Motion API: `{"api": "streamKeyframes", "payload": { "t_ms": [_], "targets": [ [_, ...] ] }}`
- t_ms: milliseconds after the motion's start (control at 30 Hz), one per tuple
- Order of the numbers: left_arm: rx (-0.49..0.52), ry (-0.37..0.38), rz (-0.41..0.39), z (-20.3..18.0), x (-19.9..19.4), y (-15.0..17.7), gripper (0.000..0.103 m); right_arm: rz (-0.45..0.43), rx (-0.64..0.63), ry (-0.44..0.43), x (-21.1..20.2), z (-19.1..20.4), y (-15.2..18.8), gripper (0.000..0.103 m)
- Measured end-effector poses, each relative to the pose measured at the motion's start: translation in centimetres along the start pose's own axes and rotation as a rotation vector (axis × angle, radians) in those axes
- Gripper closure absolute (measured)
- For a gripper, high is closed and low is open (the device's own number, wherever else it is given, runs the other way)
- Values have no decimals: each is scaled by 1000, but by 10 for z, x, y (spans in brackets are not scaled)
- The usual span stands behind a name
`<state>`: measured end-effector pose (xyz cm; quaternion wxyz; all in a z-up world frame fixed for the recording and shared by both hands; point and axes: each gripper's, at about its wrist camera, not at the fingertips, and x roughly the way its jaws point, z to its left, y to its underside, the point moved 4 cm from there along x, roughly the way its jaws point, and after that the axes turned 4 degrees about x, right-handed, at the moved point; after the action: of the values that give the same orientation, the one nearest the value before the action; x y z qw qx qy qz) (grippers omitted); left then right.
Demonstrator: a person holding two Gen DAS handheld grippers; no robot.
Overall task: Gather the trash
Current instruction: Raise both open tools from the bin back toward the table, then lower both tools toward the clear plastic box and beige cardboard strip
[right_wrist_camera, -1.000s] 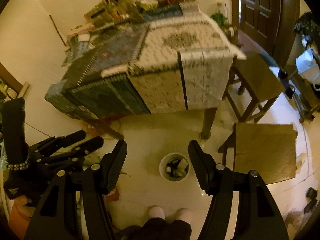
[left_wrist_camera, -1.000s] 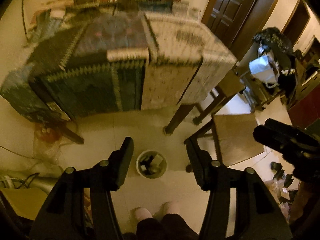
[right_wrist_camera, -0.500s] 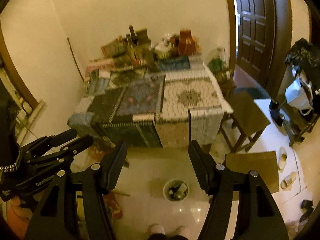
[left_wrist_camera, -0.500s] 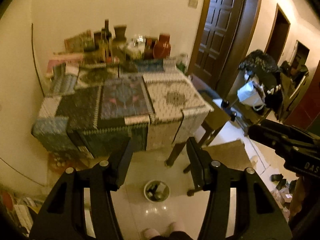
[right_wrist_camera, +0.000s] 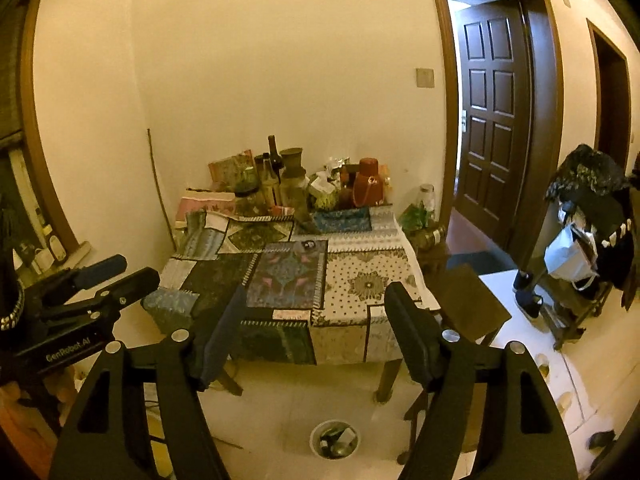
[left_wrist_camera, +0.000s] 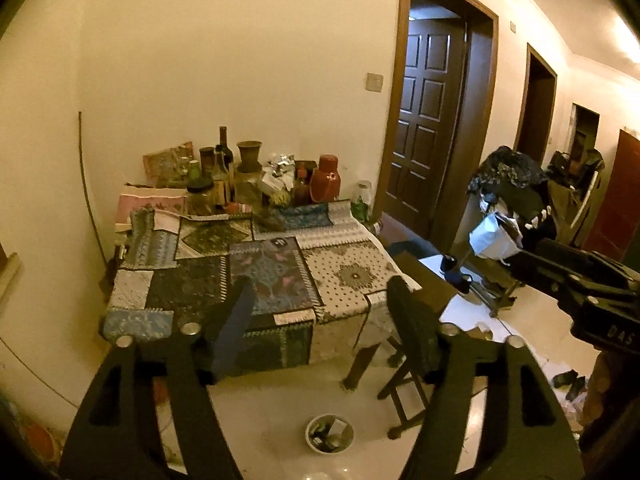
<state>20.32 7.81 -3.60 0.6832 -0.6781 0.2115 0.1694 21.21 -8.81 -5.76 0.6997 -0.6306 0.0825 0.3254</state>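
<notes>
A small round trash bin with several bits of trash in it stands on the pale floor in front of the table; it also shows in the right wrist view. My left gripper is open and empty, held high and facing the table. My right gripper is open and empty, level with the table's front edge. A small dark item lies on the patchwork tablecloth; it shows in the right wrist view too. The right gripper appears at the right of the left wrist view.
Bottles, jars, a red flask and crumpled wrappers crowd the table's back edge. Wooden stools stand right of the table. A dark door and a loaded clothes rack are on the right. Slippers lie on the floor.
Both grippers have tilted up from looking down at the floor and bin to facing the table and wall. The bin has slid to the bottom of both views. Both stay open.
</notes>
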Motion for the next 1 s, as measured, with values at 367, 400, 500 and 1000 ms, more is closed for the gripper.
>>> {"api": "streamKeyframes", "payload": {
  "t_ms": [367, 400, 500, 1000],
  "targets": [
    [0, -48, 8, 5, 60, -24, 16, -65, 1, 55, 41, -27, -32, 9],
    [-1, -61, 6, 5, 70, -30, 16, -65, 1, 47, 48, -31, -37, 9],
    [-15, -74, 6, 5, 98, -46, 16, -63, -4, 29, 64, -41, -52, 9],
    [-118, -157, 1, -9, 224, -130, 16, -27, -66, -79, 151, -101, -131, 9]
  ]
}}
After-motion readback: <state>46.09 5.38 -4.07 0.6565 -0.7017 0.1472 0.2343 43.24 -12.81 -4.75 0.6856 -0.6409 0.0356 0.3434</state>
